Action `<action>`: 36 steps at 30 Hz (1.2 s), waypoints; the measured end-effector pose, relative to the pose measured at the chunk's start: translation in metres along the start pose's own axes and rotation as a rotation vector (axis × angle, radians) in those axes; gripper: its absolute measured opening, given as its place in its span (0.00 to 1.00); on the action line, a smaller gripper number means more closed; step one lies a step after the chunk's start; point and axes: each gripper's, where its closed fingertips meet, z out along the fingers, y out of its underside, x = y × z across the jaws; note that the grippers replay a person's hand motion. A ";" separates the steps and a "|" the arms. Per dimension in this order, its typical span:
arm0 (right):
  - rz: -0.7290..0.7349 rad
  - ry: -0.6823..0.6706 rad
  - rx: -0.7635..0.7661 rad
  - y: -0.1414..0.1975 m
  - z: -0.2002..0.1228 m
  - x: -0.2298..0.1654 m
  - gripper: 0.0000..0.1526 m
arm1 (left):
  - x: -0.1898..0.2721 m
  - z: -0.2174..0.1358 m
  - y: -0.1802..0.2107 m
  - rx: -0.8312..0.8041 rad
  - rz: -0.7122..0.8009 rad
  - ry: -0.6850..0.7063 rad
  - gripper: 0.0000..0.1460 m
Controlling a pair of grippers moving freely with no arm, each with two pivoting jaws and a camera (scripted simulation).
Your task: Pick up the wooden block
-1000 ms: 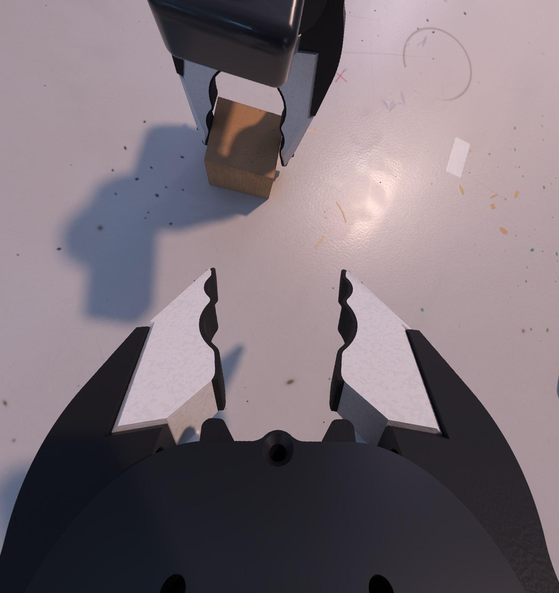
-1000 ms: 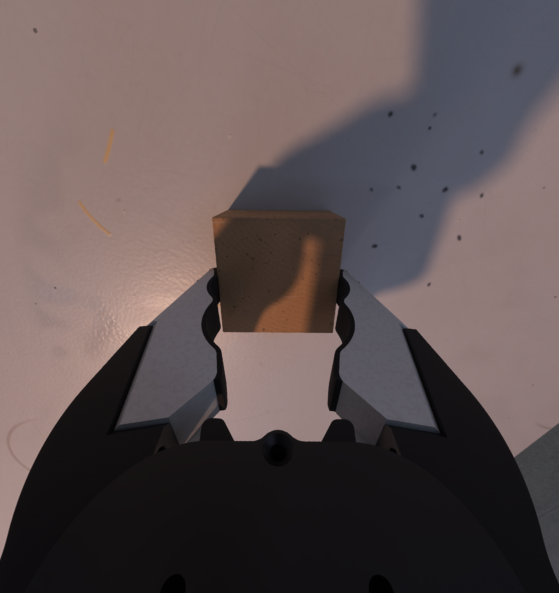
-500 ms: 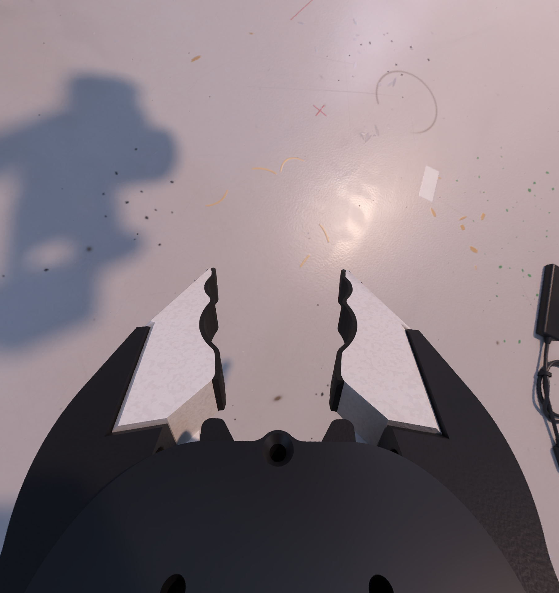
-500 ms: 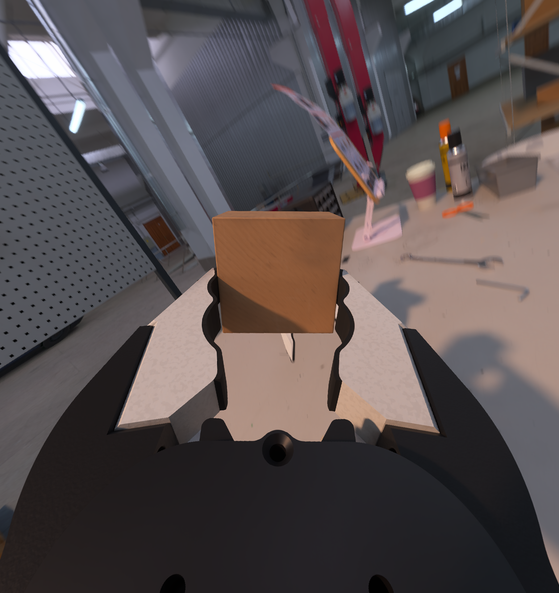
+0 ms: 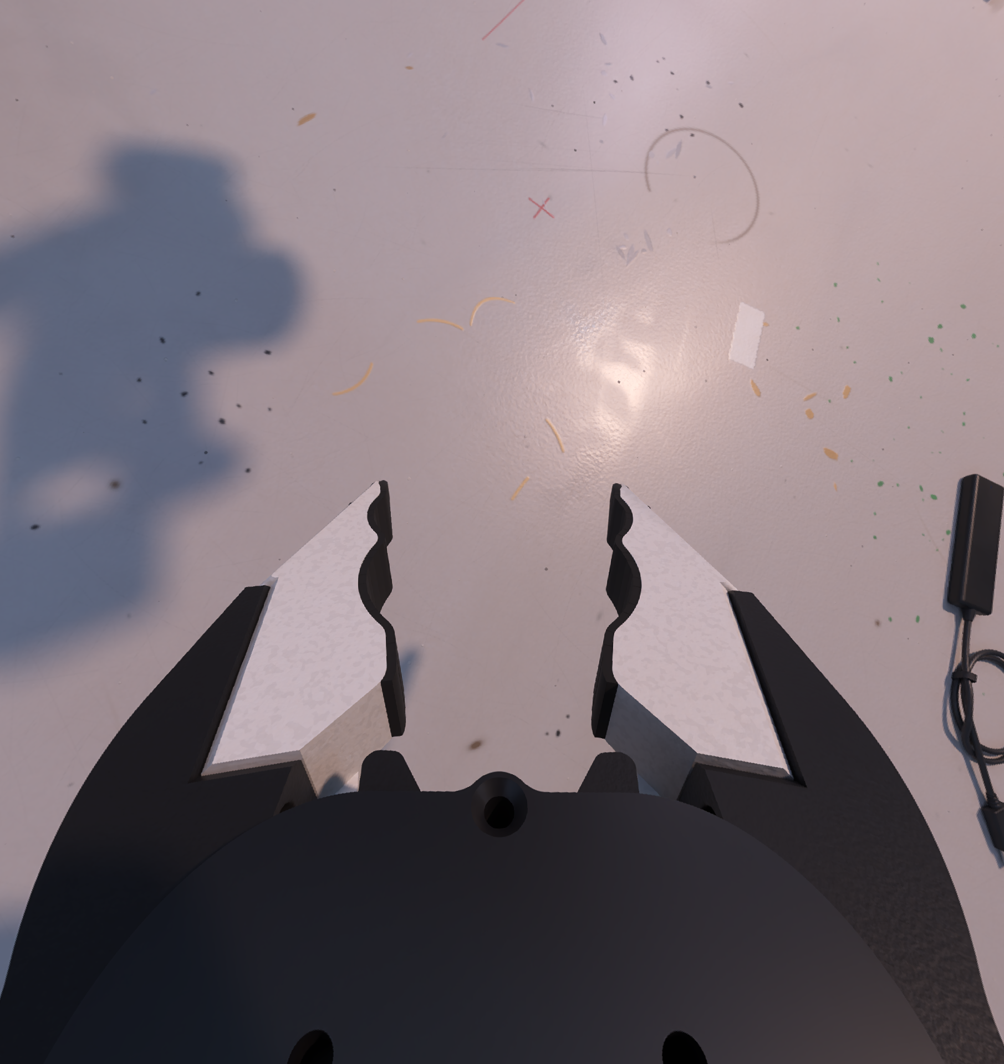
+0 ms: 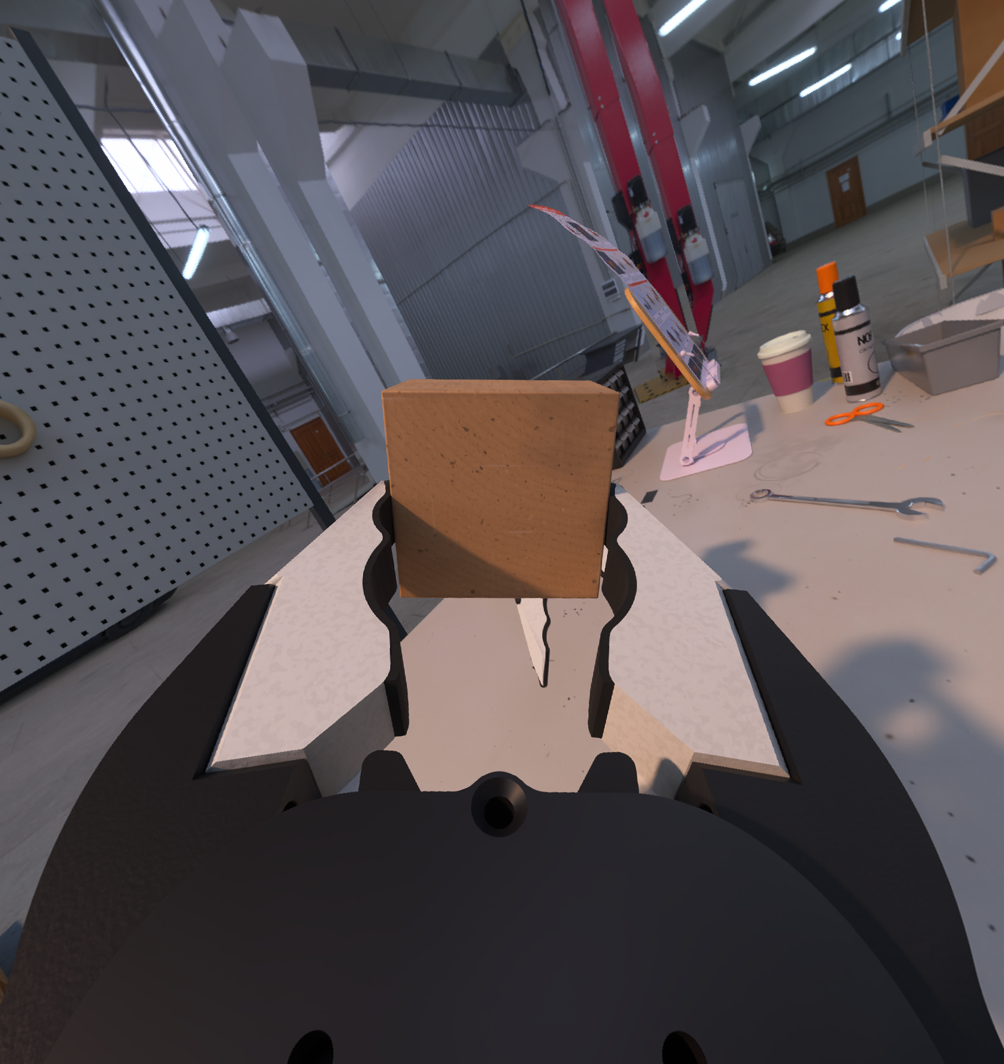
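Wooden block [image 6: 499, 489]: tan cube, speckled, clamped by right gripper [image 6: 499, 506]. Left gripper [image 5: 499, 495] spread, empty. Grey bin [image 6: 948, 357] far right, contents unseen.

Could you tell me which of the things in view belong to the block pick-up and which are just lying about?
Belongs to the job:
wooden block
right gripper, shut on it
left gripper, open and empty

Just lying about:
wrench
hex key
orange scissors
paper cup
spray cans
grey bin
black adapter with cable

wooden block [image 6: 496, 489]: matt speckled wood | table [image 5: 545, 403]: glossy, flecked | wrench [image 6: 845, 503]: shiny metal
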 end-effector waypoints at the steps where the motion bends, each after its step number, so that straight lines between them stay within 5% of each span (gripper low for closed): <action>1: 0.001 0.007 -0.008 0.002 -0.001 0.002 0.48 | 0.000 0.001 0.000 0.001 0.000 0.001 0.52; 9: -0.090 0.287 -0.314 0.043 -0.012 0.038 0.48 | 0.002 0.008 0.003 -0.020 0.005 0.006 0.52; 17: -0.120 0.317 -0.384 0.052 -0.018 0.039 0.48 | 0.006 0.007 -0.004 0.006 -0.007 0.029 0.52; 21: -0.077 0.118 -0.139 0.015 -0.013 0.004 0.47 | 0.009 0.007 -0.007 0.019 -0.010 0.037 0.52; 25: -0.050 0.022 -0.072 0.007 -0.009 -0.015 0.47 | 0.011 0.008 -0.007 0.016 -0.011 0.035 0.52; 32: -0.065 0.007 -0.007 -0.006 -0.020 -0.022 0.48 | 0.015 0.007 -0.014 0.052 -0.030 0.072 0.52; 36: -0.106 -0.217 0.208 -0.047 -0.040 -0.077 0.47 | 0.018 0.002 -0.024 0.096 -0.040 0.096 0.52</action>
